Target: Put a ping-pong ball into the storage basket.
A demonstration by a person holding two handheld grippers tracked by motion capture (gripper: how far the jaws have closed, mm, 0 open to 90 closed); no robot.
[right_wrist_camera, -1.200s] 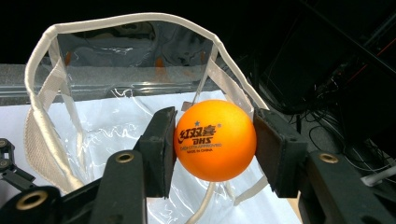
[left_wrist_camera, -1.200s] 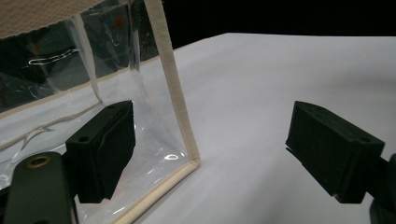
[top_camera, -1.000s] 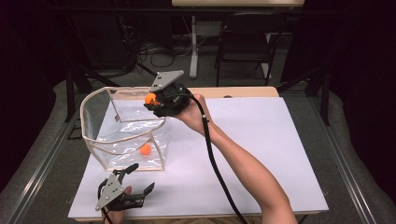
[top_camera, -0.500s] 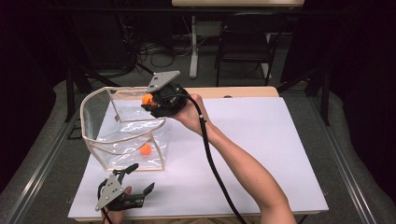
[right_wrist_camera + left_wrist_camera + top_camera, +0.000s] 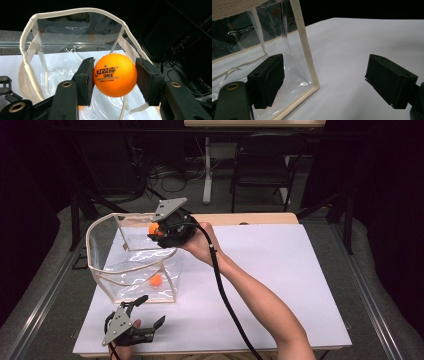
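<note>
Left to right on the white table:

Clear bag with cream trim stands upright at the table's left side, mouth open upward. 1 orange ball already lies on its floor, near the front right corner.

Your left gripper rests low at the front edge of the table, just in front of the bag. Jaws wide apart, nothing between them. In the left gripper view the bag's trimmed corner edge sits between the 2 pads, touching neither as far as I can tell; the left pad is seen against the clear wall.

Your right gripper is up over the bag's rear right rim, above the open mouth. Jaws clamped on a 2nd orange ball: both pads press its sides, printed logo faces the camera. In the right gripper view that ball hangs above the bag opening, white table visible through the plastic below. Cable trails back along your right forearm.
</note>
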